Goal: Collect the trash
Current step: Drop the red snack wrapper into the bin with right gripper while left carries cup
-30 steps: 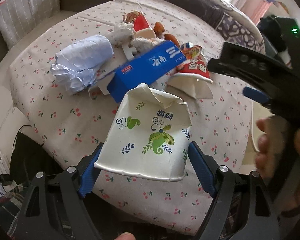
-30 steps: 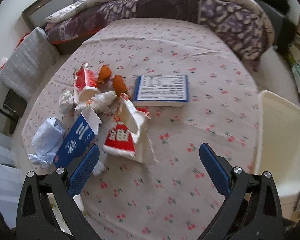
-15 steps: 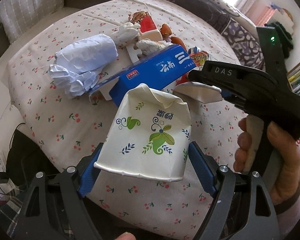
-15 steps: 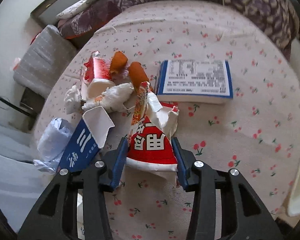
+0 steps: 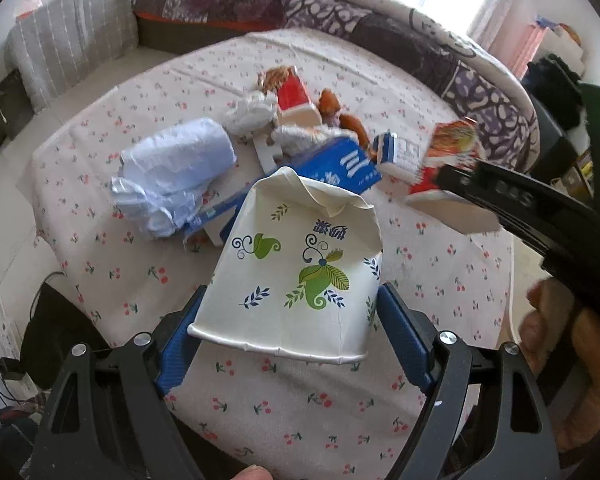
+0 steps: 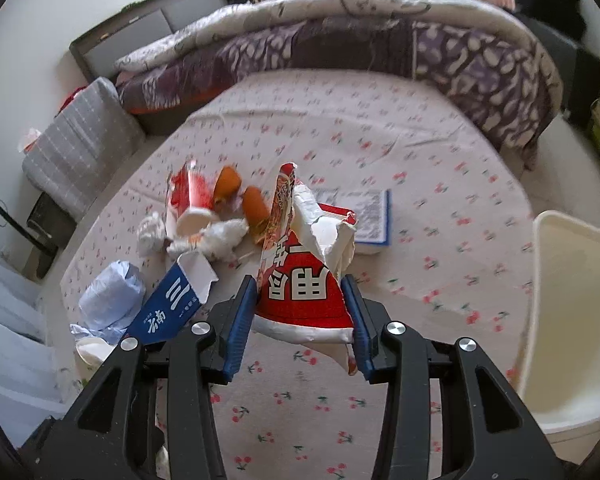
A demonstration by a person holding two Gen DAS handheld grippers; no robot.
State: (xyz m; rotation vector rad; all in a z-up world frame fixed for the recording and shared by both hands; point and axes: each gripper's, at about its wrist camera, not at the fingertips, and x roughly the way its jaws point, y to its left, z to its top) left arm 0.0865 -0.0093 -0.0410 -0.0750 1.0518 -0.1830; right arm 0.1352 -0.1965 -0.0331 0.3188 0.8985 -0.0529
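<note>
On the bed with its cherry-print sheet (image 6: 400, 136), going left to right in the right wrist view, lie one crumpled pale blue paper wad (image 6: 112, 298), one flattened blue carton with white characters (image 6: 168, 310), two small white crumpled tissues (image 6: 150, 234), one red and white paper cup on its side (image 6: 190, 200), two orange-brown food scraps (image 6: 226, 180), and one flat blue-edged printed box (image 6: 364, 216). At the far right, off the edge of the bed, stands one cream plastic bin (image 6: 572, 320).

The left gripper (image 5: 288, 312) pinches a crushed white paper cup with green leaf print (image 5: 300, 264), its jaws spread wide against the cup's sides, rim toward the camera, clear of the sheet. The right gripper (image 6: 304, 320) has its jaws pressed on a torn red and white noodle cup (image 6: 304, 280), lifted off the sheet, its long axis running away from the jaws and its ragged end pointing up.

The relation that matters next, I judge, is the bin: it sits to the right of the right gripper, near it, so the right hand is the closer one to drop its piece there. The left hand's cup lies farther from the bin, with the right gripper between.
</note>
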